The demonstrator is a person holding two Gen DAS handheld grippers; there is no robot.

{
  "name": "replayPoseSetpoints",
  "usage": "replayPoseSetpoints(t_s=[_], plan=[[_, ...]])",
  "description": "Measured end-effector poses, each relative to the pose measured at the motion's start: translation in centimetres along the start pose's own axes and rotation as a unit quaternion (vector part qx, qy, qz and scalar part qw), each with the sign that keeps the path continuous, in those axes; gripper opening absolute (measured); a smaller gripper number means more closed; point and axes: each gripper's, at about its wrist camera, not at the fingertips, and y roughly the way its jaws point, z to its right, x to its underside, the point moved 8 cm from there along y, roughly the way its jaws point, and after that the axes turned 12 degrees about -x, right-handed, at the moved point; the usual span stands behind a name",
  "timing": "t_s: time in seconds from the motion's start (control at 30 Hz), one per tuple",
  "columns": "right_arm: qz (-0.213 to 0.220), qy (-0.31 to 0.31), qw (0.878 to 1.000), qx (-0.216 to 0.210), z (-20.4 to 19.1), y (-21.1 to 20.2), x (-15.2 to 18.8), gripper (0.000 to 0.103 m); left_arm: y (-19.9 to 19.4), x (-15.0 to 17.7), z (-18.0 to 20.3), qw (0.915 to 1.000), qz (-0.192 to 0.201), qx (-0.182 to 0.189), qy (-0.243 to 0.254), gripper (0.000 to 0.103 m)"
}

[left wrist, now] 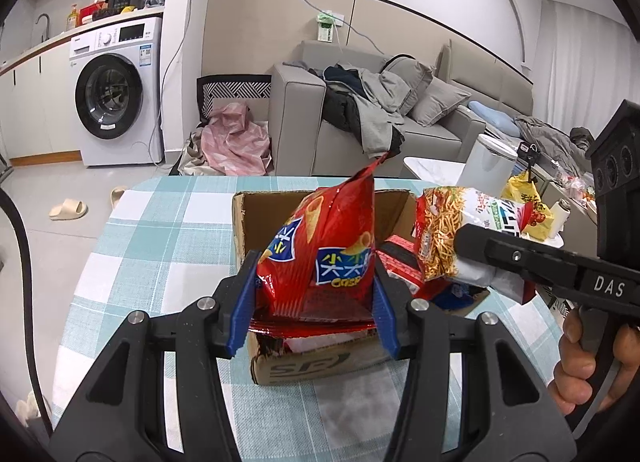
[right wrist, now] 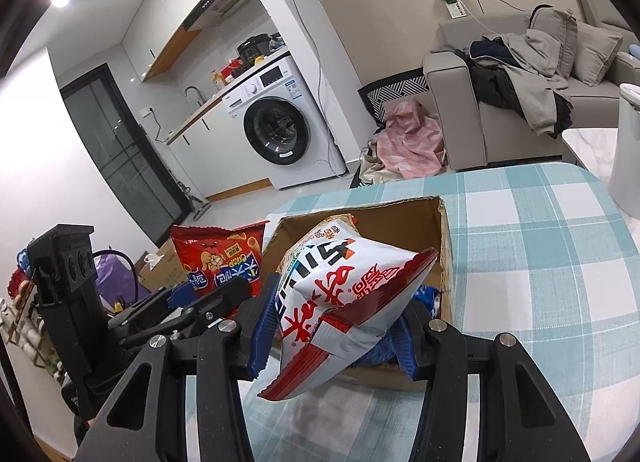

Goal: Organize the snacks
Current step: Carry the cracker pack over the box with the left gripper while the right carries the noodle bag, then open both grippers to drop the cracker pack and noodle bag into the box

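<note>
A table [left wrist: 160, 222] under a blue-and-white checked cloth carries an open cardboard box [left wrist: 320, 366] with some snack packets already inside. Over the box, the left hand-held gripper [left wrist: 314, 302] has its blue pads clamped on the lower end of a red crisp bag [left wrist: 324, 246], which stands upright between them. Just to its right, the right hand-held gripper [right wrist: 336, 326] pinches a white-and-red noodle snack bag [right wrist: 340, 286], tilted over the box's near edge.
</note>
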Motion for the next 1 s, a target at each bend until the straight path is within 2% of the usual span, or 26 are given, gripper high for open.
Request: replayPoseSetpoints(t_s=[0.4,0.63,0.77,0.87,0.93,1.0], plan=[[0.001,0.031,0.999,0.017,2.5,2.9,-1.7,0.05,4.1,0.4,-0.2,0.9998,-0.011,-0.017,-0.006,0.048],[0.0,0.036,0.999,0.033,3.7,4.7,-2.3,0.05,5.2,0.9,0.4,0.9998,-0.014,-0.017,0.002,0.048],[-0.004,0.031,0.998,0.049,4.1,5.2,-2.6,0.051,5.3,1.0,0.6,0.9994,-0.01,-0.028,0.017,0.049],[-0.009,0.015,0.998,0.056,3.9,5.0,-2.6,0.056,5.1,1.0,0.5,0.9995,-0.013,-0.024,0.016,0.058],[-0.007,0.0,0.998,0.064,3.7,4.5,-2.7,0.072,4.7,1.0,0.3,0.9995,-0.008,-0.025,0.015,0.076],[-0.001,-0.012,0.998,0.067,3.5,3.9,-2.8,0.081,3.9,0.9,0.1,0.9995,0.002,-0.027,0.016,0.083]])
